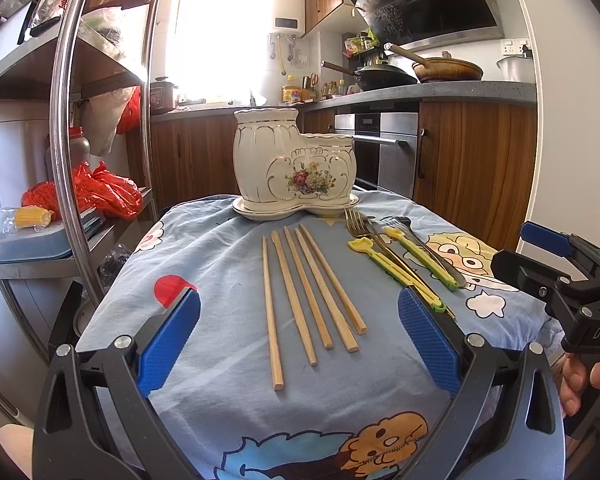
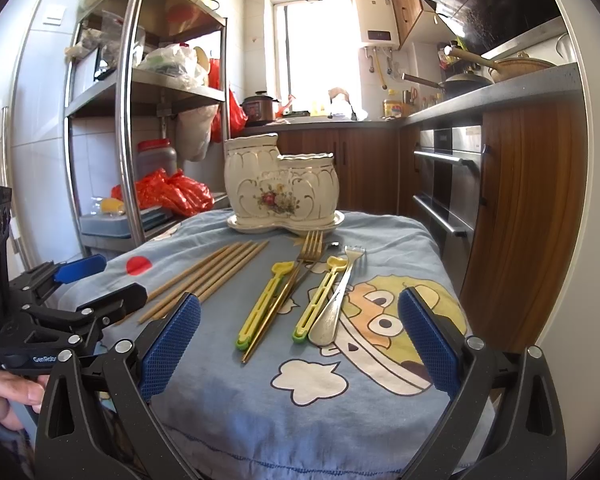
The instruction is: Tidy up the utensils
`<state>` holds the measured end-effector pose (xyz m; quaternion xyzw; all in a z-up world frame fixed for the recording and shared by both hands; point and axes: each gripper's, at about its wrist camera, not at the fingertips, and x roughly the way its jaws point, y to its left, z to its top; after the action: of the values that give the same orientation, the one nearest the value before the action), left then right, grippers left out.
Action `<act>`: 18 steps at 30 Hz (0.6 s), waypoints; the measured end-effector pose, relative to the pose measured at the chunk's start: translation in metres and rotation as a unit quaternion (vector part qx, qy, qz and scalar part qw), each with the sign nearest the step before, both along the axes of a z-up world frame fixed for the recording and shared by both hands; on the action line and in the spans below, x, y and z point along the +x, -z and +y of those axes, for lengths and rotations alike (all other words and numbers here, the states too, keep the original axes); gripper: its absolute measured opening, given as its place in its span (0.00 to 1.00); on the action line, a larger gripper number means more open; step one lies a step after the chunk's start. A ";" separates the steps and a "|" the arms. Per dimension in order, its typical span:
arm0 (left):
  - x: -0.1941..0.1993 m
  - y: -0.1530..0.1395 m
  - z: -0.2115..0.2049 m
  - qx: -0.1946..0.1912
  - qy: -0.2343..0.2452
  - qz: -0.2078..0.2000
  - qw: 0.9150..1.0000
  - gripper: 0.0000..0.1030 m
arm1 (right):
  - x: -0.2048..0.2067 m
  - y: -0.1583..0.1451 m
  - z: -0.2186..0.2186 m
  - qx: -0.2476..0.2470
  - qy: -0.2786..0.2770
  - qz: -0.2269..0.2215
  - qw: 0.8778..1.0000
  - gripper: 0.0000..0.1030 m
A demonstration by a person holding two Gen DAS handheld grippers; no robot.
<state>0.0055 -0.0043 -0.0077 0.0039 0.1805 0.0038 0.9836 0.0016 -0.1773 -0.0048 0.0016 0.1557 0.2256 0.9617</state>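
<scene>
A white ceramic utensil holder [image 1: 292, 160] [image 2: 280, 184] with two compartments and a flower print stands on its saucer at the table's far edge. Several wooden chopsticks [image 1: 308, 292] [image 2: 208, 276] lie side by side on the blue cartoon cloth [image 1: 220, 264]. To their right lie a gold fork [image 1: 356, 220] [image 2: 310, 246], a silver fork [image 2: 340, 300] and two yellow-green plastic sticks [image 1: 396, 268] [image 2: 264, 304]. My left gripper [image 1: 300, 300] [image 2: 100, 284] hovers open over the near ends of the chopsticks. My right gripper [image 2: 300, 300] [image 1: 528, 252] hovers open over the fork handles. Neither holds anything.
A steel shelf rack [image 1: 60, 120] [image 2: 128, 120] stands close on the left with red bags [image 1: 100, 192] and a corn cob [image 1: 32, 216]. A wood-fronted counter with an oven [image 2: 448, 184] runs along the right. The cloth drops off at the table's edges. A hand [image 1: 584, 384] holds the right gripper's handle.
</scene>
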 end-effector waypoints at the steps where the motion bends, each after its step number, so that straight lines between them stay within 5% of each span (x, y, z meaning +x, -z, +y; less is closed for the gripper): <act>1: 0.000 0.000 0.000 0.000 0.000 0.000 1.000 0.95 | 0.000 0.000 0.000 0.000 0.000 0.001 1.000 0.95; 18: 0.000 0.000 0.000 0.000 0.000 0.001 1.000 0.95 | 0.003 0.003 0.000 0.000 0.000 0.003 1.000 0.95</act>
<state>0.0058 -0.0043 -0.0077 0.0040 0.1813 0.0037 0.9834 0.0048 -0.1775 -0.0074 0.0024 0.1586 0.2256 0.9612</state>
